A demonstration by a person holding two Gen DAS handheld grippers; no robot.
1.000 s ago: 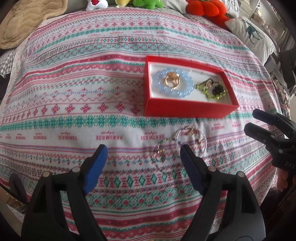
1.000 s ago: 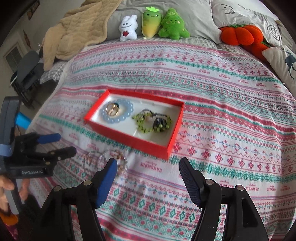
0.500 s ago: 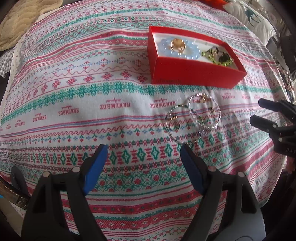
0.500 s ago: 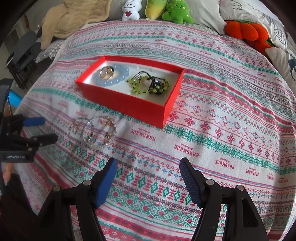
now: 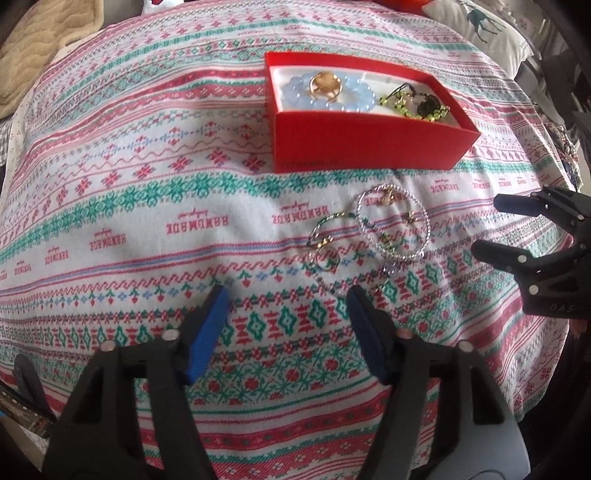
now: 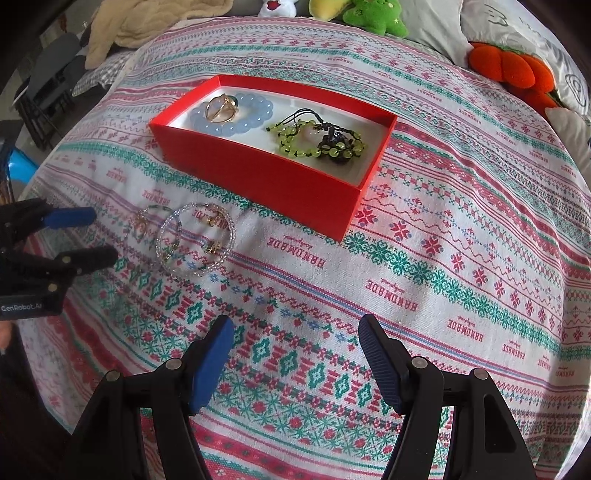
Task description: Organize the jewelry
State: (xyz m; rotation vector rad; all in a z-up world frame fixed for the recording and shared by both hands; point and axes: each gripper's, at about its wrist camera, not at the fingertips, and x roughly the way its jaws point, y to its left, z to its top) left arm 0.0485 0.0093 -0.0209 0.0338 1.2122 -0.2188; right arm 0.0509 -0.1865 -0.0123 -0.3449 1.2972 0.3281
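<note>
- red box point(image 6: 258, 184) sits on the patterned knit bedspread point(image 6: 443, 277), open at the top, with a pale lining inside.
- in the box, toward one end, lies a pale blue bead bracelet point(image 6: 236, 114) with gold rings point(image 6: 221, 109) resting on its middle; toward the other end lies a green bead bracelet point(image 6: 317, 138) tangled with dark cord and a dark bead.
- just in front of the box, on the bedspread, lies a clear beaded bracelet point(image 5: 391, 223) in a ring, with small gold earrings point(image 5: 386, 195) inside its circle.
- a thinner bangle point(image 5: 325, 243) with green and dark beads overlaps the clear one on its side and touches it.
- left gripper point(image 5: 286, 328) hovers low over the bedspread with its blue-padded fingers point(image 5: 207, 328) spread wide and nothing between them; the loose bracelets lie just ahead of its right fingertip.
- right gripper point(image 6: 295, 363) is likewise spread wide and holds nothing; the bedspread shows between its fingers, and the box is ahead of it.
- in the right wrist view the left gripper shows at the left edge, its tips pointing toward the loose bracelets, near them but apart.
- plush toys, green point(image 6: 373, 14) and orange point(image 6: 513, 70), sit at the far end of the bed beside grey pillows point(image 6: 436, 26); a beige blanket point(image 6: 147, 22) lies bunched at the far corner.
</note>
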